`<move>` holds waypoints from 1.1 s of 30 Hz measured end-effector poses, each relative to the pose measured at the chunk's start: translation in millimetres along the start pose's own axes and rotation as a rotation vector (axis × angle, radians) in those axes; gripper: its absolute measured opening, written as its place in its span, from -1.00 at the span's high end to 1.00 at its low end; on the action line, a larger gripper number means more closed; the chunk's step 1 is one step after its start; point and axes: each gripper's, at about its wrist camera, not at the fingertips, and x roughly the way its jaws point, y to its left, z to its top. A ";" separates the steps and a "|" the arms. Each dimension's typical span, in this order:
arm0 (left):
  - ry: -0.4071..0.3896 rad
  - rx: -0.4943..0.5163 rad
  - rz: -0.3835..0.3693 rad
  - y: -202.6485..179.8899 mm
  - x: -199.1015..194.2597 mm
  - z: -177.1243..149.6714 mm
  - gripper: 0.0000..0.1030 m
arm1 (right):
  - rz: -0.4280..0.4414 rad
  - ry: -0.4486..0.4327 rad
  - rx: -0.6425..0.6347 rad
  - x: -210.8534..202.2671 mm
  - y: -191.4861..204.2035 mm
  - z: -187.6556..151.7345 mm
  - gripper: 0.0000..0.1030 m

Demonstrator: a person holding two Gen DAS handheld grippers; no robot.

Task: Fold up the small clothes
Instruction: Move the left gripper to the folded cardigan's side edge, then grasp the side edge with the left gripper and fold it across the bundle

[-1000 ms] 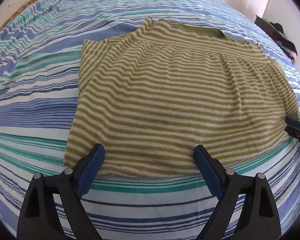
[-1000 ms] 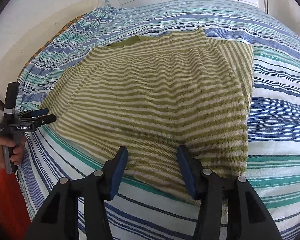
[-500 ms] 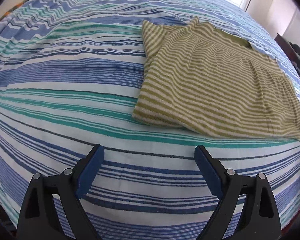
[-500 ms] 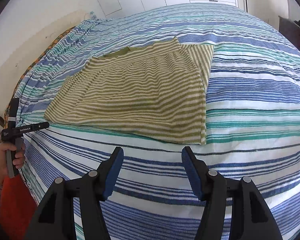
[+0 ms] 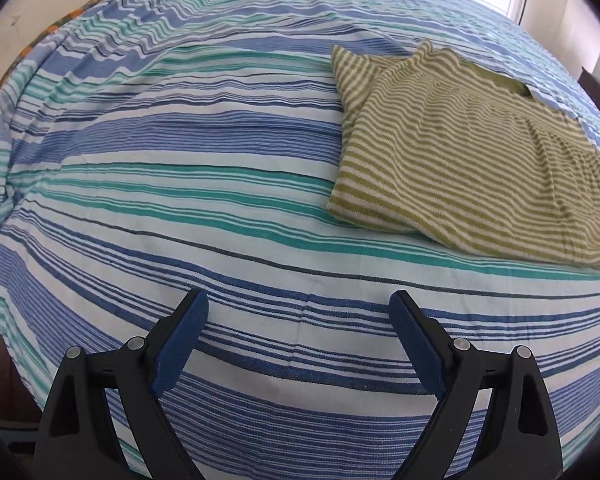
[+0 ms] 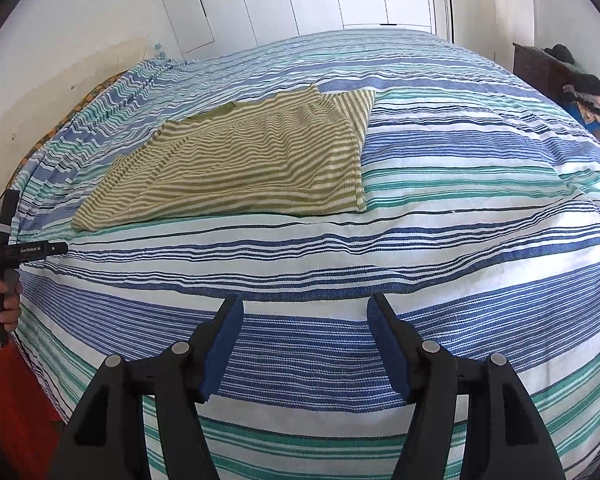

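**Both claws empty, top flat on the bed**

Your left claw (image 5: 298,314) stands wide open, gripping nothing. Your right claw (image 6: 305,320) is parted too — a narrower gap, also empty. The olive-and-cream striped knit top (image 6: 244,160) lies folded flat on the blue, teal and white striped bedspread (image 6: 460,208), well apart from both: at two o'clock in the left view, eleven o'clock in the right.
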 end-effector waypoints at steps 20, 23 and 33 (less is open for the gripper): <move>0.002 -0.234 -0.497 29.5 29.1 61.4 -0.83 | -0.015 0.039 -0.067 29.9 7.6 -9.4 -0.53; 0.026 -0.196 -0.481 15.9 51.0 82.6 -0.83 | -0.016 0.038 -0.078 32.5 9.8 -9.7 -0.59; 0.045 -0.049 -0.338 -32.9 86.0 117.5 -0.84 | -0.015 0.036 -0.095 36.2 12.7 -10.1 -0.67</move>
